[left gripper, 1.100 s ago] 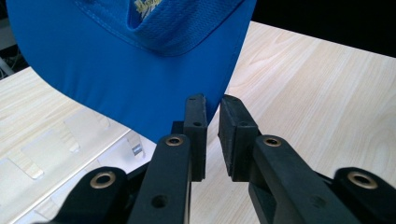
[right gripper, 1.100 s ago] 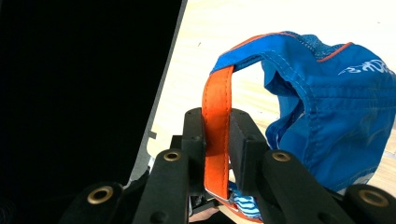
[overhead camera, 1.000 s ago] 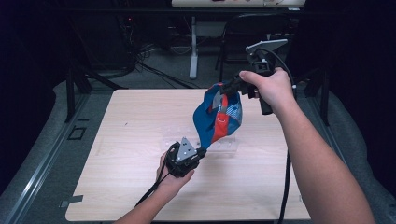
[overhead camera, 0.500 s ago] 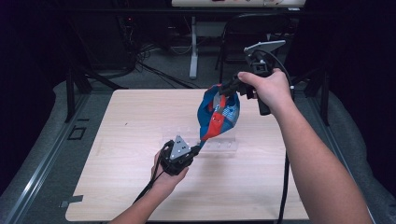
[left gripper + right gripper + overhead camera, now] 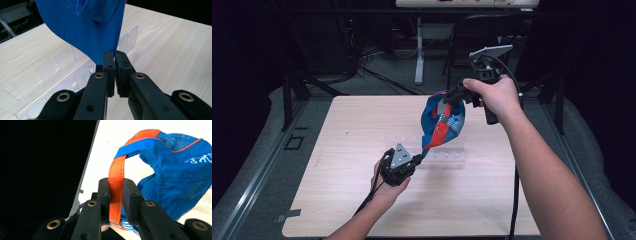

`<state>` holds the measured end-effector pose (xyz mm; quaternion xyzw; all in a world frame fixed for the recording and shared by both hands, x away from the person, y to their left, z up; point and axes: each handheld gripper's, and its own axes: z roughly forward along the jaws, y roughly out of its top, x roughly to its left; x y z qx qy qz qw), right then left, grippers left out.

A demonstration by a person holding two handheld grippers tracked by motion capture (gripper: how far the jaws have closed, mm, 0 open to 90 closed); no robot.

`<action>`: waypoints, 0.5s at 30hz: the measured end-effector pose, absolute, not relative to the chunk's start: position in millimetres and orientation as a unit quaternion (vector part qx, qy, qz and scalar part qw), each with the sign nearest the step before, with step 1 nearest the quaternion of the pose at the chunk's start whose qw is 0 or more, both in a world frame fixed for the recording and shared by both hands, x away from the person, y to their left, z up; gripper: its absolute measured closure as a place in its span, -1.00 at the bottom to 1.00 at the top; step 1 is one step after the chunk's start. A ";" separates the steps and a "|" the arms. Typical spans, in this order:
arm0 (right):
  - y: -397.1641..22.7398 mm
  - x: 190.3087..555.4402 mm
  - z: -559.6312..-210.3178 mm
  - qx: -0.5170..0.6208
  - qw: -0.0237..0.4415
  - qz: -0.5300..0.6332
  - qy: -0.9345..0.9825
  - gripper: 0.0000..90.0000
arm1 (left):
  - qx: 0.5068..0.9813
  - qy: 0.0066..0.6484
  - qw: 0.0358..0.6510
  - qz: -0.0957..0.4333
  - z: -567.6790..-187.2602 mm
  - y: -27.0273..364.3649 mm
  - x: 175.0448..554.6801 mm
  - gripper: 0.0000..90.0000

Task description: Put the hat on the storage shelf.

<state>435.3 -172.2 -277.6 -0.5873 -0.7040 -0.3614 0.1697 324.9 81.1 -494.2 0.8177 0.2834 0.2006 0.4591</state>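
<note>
A blue garment [image 5: 443,120] with an orange strap and white lettering hangs stretched above the wooden table [image 5: 362,125]. My right gripper [image 5: 451,97] holds its upper end aloft at the back right. In the right gripper view the right gripper [image 5: 115,181] is shut on the orange strap [image 5: 117,167], and the blue body [image 5: 175,177] bulges beyond it. My left gripper [image 5: 419,157] sits low near the table's middle. In the left gripper view the left gripper [image 5: 115,53] is shut on the lower edge of the blue fabric [image 5: 82,30].
A clear plastic rack [image 5: 437,152] with upright dividers lies on the table under the garment, and the same rack [image 5: 62,60] sits just beyond the left jaws. Dark floor, cables and a chair lie behind the table. A cable trails from each gripper.
The left gripper has shifted slightly to the left, and the garment's lower end is now drawn out thinner toward it. The right hand has stayed put.
</note>
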 end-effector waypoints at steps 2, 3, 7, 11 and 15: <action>-172.1 436.0 -278.8 -0.587 0.169 -0.362 -0.704 0.72 | 0.817 0.285 0.459 0.201 -494.4 82.3 325.1 0.95; -171.9 436.3 -279.1 -0.587 0.170 -0.361 -0.704 0.72 | 0.817 0.285 0.459 0.202 -494.4 83.0 325.3 0.95; -170.4 437.0 -280.8 -0.589 0.172 -0.357 -0.704 0.72 | 0.817 0.288 0.456 0.204 -495.0 85.5 326.4 0.95; -166.3 437.7 -281.6 -0.588 0.171 -0.359 -0.704 0.72 | 0.817 0.290 0.454 0.204 -495.6 87.7 326.7 0.95; -164.4 438.3 -282.9 -0.588 0.171 -0.356 -0.706 0.72 | 0.817 0.293 0.454 0.201 -497.4 89.6 328.3 0.95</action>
